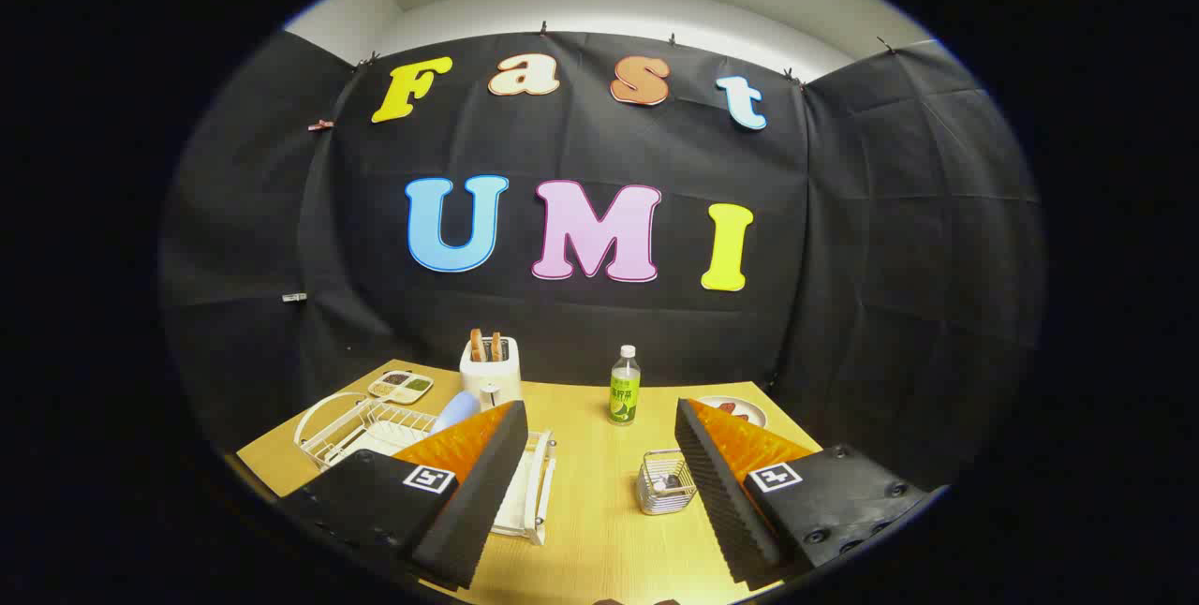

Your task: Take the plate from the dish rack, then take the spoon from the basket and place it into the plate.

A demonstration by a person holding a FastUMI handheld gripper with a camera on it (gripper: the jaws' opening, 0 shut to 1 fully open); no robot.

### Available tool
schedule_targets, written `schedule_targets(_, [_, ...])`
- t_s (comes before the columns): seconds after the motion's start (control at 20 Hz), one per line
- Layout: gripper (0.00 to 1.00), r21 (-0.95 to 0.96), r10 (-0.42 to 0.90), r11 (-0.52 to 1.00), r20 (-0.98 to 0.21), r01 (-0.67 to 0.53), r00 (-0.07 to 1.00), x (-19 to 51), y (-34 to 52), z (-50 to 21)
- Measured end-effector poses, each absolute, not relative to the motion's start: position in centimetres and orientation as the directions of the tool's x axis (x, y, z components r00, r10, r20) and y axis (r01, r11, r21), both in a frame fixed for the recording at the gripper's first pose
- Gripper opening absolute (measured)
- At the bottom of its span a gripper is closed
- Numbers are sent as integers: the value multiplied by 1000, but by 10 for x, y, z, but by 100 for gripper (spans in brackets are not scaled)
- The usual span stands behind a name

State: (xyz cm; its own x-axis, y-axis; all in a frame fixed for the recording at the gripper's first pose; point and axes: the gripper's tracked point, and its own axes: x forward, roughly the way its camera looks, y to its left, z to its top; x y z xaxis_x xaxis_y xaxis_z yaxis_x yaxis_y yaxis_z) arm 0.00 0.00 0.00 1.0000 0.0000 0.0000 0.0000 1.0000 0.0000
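Held above the near edge of the counter [599, 530], the hand-held gripper [599, 455] is seen with its two fingers spread wide apart and nothing gripped between them. Each finger carries a small square black-and-white marker tag on its upper face.

A white wire dish rack [375, 432] is set on the counter behind and beside the left finger, partly hidden by it; a pale blue plate [456, 410] is stood upright in it, just at that finger's tip. A small wire basket [666, 482] is placed between the fingers, close to the right one, and something is held in it, though a spoon cannot be made out for certain.

Beyond the fingers, a bottle [625, 387] with a green label is stood upright; its writing is too small to be read. A white toaster [491, 369] with slices in it is seen beyond the rack, a small divided tray [401, 386] beside it, and a dish with food [735, 411] beyond the right finger.
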Motion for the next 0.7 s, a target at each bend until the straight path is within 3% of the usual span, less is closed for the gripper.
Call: schedule_targets(0.7, [97,28,17,999,-57,-15,998,5,5,-13])
